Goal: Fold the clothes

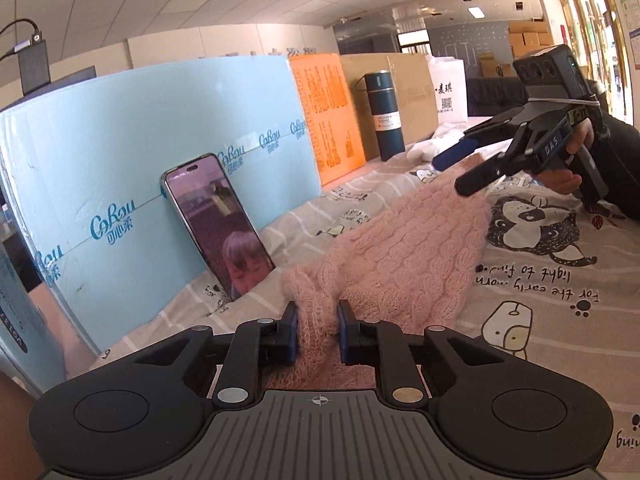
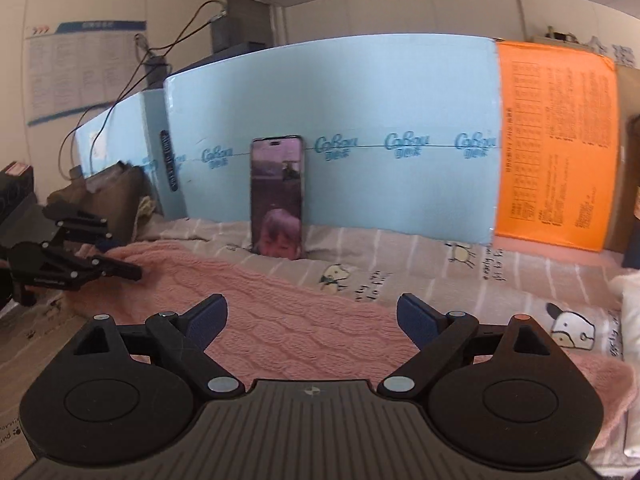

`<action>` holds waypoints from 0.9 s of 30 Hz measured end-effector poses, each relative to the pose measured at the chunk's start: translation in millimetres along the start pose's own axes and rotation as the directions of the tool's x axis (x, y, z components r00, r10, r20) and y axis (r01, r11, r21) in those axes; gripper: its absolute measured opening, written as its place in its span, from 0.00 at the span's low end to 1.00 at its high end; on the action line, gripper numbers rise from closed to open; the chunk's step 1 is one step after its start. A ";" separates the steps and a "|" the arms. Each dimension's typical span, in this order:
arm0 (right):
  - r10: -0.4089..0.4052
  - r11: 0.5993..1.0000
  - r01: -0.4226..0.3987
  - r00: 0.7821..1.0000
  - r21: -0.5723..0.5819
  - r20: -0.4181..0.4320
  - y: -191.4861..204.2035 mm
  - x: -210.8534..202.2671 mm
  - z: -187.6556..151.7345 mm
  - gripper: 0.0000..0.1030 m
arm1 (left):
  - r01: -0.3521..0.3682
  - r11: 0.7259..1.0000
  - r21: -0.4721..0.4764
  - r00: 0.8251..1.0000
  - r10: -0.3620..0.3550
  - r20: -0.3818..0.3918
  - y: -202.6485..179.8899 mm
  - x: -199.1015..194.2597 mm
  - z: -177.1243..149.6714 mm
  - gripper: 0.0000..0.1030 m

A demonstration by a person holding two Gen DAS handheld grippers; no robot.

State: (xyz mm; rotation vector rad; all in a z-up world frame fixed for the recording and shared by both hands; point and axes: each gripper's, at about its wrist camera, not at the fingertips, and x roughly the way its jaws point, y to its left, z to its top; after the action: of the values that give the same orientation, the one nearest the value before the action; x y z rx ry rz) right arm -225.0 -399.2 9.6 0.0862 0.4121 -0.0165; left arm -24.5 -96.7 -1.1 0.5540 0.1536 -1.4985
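1. Pink cable-knit sweater (image 1: pixel 404 256) lies stretched across a printed bedsheet (image 1: pixel 540 300), running from the bottom centre of the left wrist view up toward the right middle of the frame; in the right wrist view it crosses from the left middle down to the lower right edge.
2. Left gripper (image 1: pixel 317 330) sits at the bottom centre of its own view, its blue-padded fingers pressed onto a bunched fold of the sweater, pinching the knit between them.
3. Right gripper (image 2: pixel 312 322) is at the bottom centre of its own view with its fingers spread wide, the sweater lying below and between them; whether the pads touch the knit cannot be told.
4. In the left wrist view, the right gripper appears at the right middle, held in a hand (image 1: pixel 560 176), its fingers apart above the far end of the sweater.
5. Smartphone (image 1: pixel 218 224) leans upright against a light blue carton (image 1: pixel 120 152) at the left centre, its screen lit.
6. Orange sheet (image 1: pixel 332 112) stands just right of the blue carton, with a brown cardboard box (image 1: pixel 412 92) beyond it.
7. Dark blue thermos (image 1: pixel 384 116) stands upright in front of the cardboard box, upper centre-right.
8. White bag (image 1: pixel 450 92) stands right of the cardboard box.
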 end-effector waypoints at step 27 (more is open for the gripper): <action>0.328 0.945 -0.325 0.938 0.045 -0.115 110.5 -46.9 -37.0 0.09 | 0.225 0.971 0.083 0.972 -0.217 -0.093 -87.6 -70.1 -25.6 0.15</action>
State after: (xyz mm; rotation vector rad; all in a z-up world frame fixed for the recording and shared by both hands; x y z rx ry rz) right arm -279.0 -286.0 3.5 0.1803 0.5153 0.3132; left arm -109.4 -20.4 -15.4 0.6925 0.2171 -1.7063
